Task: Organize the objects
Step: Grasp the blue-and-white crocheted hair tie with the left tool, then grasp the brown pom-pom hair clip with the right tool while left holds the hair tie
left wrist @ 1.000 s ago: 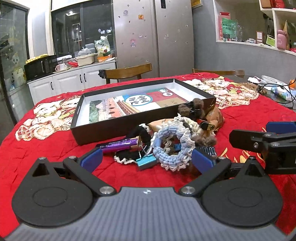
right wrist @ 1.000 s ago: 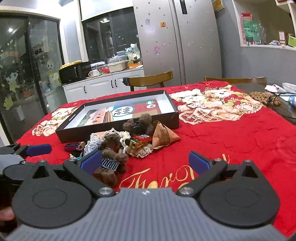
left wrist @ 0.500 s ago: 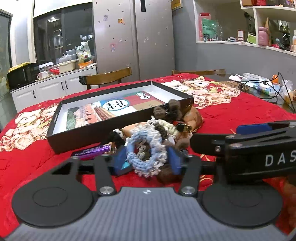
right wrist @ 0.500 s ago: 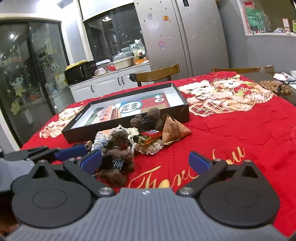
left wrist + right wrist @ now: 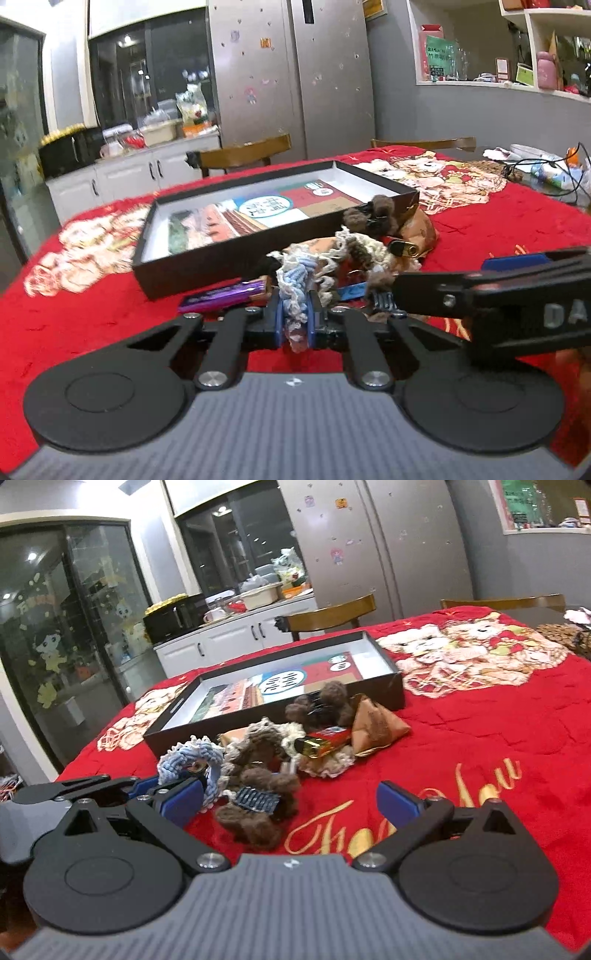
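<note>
The left gripper point(image 5: 295, 321) has its blue-padded fingers point(image 5: 277, 320) clenched right on the pale blue and cream crocheted scrunchie point(image 5: 295, 291). The yarn ring sits squeezed between both pads, sticking up toward 12 o'clock from the grip. From the right wrist view the same scrunchie point(image 5: 192, 760) shows at about 10 o'clock, at the near-left edge of the pile.

The right gripper point(image 5: 291, 801) has its fingers spread wide, grasping nothing, with a fuzzy brown hair claw clip point(image 5: 258, 805) lying on the red quilted cloth surface point(image 5: 480, 760) just ahead, nearer the left pad.

Rest of the clutter sits in front of the shallow black cardboard box tray point(image 5: 207, 266): a purple lighter point(image 5: 221, 295) at 10 o'clock of the left fingers, plus a red and gold lighter point(image 5: 325, 740) and a brown paper packet point(image 5: 376, 723) farther back.
</note>
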{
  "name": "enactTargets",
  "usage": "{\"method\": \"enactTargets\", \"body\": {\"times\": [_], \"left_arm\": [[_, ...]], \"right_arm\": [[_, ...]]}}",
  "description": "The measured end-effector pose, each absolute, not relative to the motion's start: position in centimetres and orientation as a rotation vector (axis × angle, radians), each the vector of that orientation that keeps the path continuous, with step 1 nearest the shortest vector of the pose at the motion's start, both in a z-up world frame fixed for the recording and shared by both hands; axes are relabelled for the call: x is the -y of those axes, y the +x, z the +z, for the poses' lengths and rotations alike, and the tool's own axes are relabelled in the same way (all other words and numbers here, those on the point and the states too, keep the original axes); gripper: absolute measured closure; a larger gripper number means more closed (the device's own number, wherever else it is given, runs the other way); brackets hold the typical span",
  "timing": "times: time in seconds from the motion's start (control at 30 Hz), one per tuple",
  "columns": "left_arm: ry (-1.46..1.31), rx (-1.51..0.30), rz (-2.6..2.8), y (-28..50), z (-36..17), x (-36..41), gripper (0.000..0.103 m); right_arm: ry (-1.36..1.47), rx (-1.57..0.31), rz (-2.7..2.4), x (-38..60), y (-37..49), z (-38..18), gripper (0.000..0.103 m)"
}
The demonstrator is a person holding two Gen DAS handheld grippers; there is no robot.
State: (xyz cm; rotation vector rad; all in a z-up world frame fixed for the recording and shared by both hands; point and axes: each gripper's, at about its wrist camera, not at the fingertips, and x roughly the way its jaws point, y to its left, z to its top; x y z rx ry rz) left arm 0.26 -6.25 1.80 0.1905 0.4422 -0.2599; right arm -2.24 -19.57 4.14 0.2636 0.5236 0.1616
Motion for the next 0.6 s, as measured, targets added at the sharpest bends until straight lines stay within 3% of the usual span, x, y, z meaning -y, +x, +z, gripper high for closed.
{"method": "enactTargets", "body": {"times": [0.13,0.3,0.43,0.6], "left_arm": [[0.154,-0.436,-0.225,-0.8,2.2,4.4,0.088],[0.091,-0.448,-0.208,-1.2,1.9,2.3,0.088],[0.078,-0.450,-0.230,-1.3,1.8,2.1,0.088],[0.127,-0.406,-0.262,-2.2,1.9,3.0,0.088]], "right_arm": [[0.270,-0.537,0.182,18.9,-1.5,3.7,0.004],[0.227,-0.593,0.198,17.1,-0.5,3.0,0.022],[0.177,-0.609,0.180,15.8,0.0,2.5,0.027],[0.173,-0.610,0.141,15.7,0.2,2.5,0.041]]}}
